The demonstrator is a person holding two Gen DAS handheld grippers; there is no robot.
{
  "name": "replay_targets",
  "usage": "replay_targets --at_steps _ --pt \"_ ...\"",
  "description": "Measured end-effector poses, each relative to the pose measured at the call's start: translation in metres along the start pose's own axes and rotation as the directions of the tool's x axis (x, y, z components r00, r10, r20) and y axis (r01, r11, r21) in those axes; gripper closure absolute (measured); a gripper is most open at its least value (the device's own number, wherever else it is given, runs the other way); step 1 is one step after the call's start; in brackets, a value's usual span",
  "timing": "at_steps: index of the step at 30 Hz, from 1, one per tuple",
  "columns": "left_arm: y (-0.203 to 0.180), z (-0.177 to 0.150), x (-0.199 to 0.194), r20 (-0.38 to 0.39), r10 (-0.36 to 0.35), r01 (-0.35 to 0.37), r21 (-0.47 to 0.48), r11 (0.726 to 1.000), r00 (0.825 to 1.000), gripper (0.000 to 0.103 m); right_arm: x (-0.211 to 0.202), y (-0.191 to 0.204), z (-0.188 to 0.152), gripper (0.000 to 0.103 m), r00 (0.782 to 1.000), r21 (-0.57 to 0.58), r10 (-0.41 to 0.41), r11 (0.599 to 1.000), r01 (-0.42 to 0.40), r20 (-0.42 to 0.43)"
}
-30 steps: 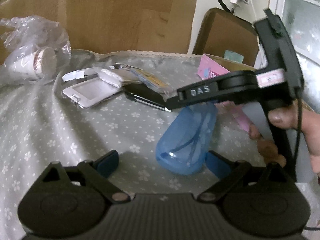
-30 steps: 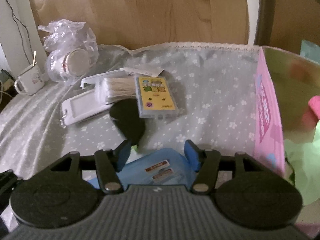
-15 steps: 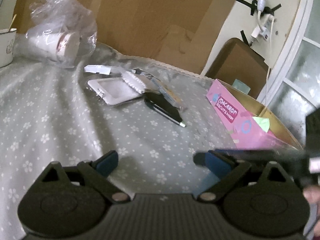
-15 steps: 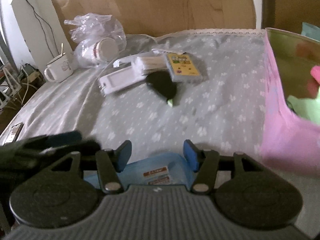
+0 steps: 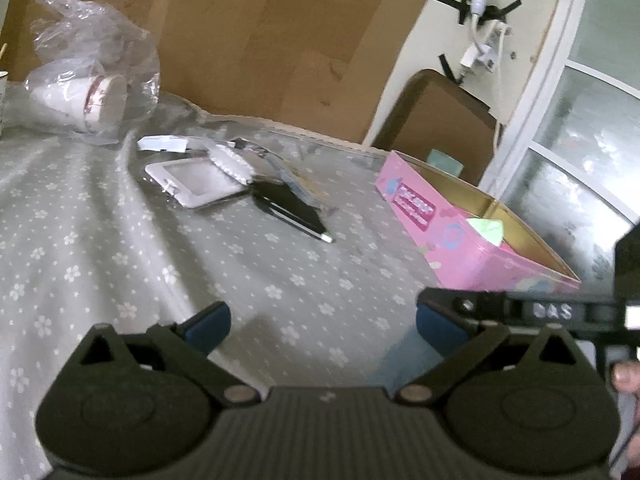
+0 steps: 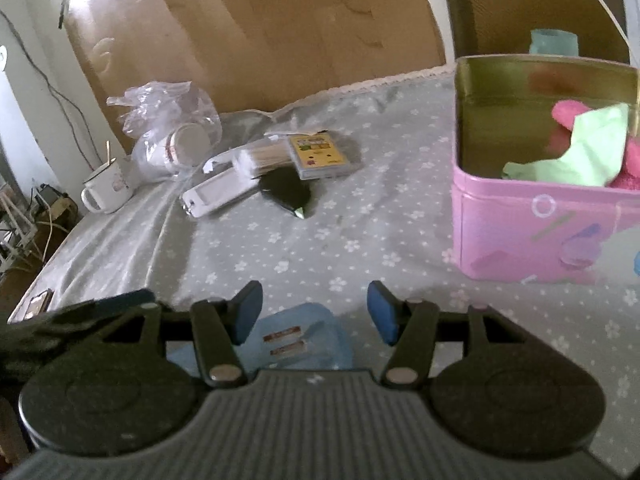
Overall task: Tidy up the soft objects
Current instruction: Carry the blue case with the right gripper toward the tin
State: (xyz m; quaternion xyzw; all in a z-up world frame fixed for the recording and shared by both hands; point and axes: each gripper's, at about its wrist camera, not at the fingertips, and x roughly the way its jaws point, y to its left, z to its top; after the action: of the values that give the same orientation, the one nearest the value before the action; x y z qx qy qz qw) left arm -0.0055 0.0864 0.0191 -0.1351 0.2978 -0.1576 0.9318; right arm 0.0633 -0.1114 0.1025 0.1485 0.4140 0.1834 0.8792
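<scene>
Right gripper (image 6: 314,314): the jaws stand part open with a translucent blue pouch (image 6: 308,340) between the blue pads, low in the right wrist view. The pouch carries two small red-and-white labels. Whether the pads press on it cannot be told; most of the pouch is hidden under the gripper body.

Left gripper (image 5: 320,322): the jaws are opening wide and there is nothing between them, only the grey flowered cloth (image 5: 100,248) beneath. Just beside its right pad, the other gripper's black arm crosses the left wrist view, with a pale blue blur under it and a person's fingers (image 5: 626,374) at the frame edge.

Landmark: pink tin (image 6: 536,236), open-topped, standing on the cloth to the right of and beyond the right gripper. Inside the tin lie a light green cloth (image 6: 588,152) and a pink fluffy item (image 6: 564,116), touching each other against its right side.

Left of the tin, well apart from it, a cluster lies on the cloth: a black flat object (image 6: 286,194) nearest, a white case (image 6: 218,196) beside it, a bundle of cotton swabs (image 6: 264,156), and a yellow-fronted card box (image 6: 318,152).

Farther left of the tin: a clear plastic bag holding paper cups (image 6: 176,140), then a white enamel mug (image 6: 106,194) at the cloth's edge.

Behind the tin, brown cardboard (image 6: 280,28) stands upright against the wall.
</scene>
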Motion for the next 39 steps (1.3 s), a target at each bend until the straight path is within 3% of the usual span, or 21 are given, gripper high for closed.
replay_targets --at_steps 4,9,12,17,26,33,36,39 --pt "-0.008 -0.007 -0.006 0.003 0.005 -0.005 0.031 0.999 1.000 0.001 0.008 -0.001 0.005 0.042 0.999 0.044 0.037 0.998 -0.036 -0.008" --pt "-0.016 -0.012 -0.005 -0.008 0.055 -0.054 0.075 0.996 0.998 0.002 0.021 0.006 0.003 0.045 0.997 0.016 0.056 0.998 -0.055 -0.059" --pt "-0.015 -0.011 0.000 -0.021 0.084 -0.082 0.071 0.994 0.996 0.002 0.016 0.009 -0.002 0.051 0.997 -0.031 0.044 0.998 -0.046 -0.062" --pt "-0.008 -0.008 0.007 -0.046 0.119 -0.118 0.030 0.993 0.992 0.006 0.002 0.002 -0.010 0.053 0.994 0.003 0.072 0.997 -0.072 -0.080" --pt "-0.013 -0.008 0.010 -0.046 0.145 -0.143 0.045 0.989 0.988 0.004 -0.028 0.010 -0.041 0.053 0.978 -0.017 0.179 0.983 -0.182 -0.111" --pt "-0.001 -0.001 -0.011 -0.046 0.118 -0.118 0.015 0.993 0.992 0.001 -0.055 0.001 -0.033 0.040 0.987 -0.089 0.157 0.984 -0.155 0.018" --pt "0.008 0.001 -0.029 -0.060 0.091 -0.092 -0.011 0.996 0.994 0.001 -0.063 0.006 -0.036 0.028 0.985 -0.205 0.171 0.965 -0.163 0.023" --pt "0.016 -0.001 -0.039 -0.098 0.052 -0.059 -0.068 0.996 0.994 0.001 -0.063 0.016 -0.045 0.027 0.984 -0.342 0.176 0.925 -0.166 -0.002"
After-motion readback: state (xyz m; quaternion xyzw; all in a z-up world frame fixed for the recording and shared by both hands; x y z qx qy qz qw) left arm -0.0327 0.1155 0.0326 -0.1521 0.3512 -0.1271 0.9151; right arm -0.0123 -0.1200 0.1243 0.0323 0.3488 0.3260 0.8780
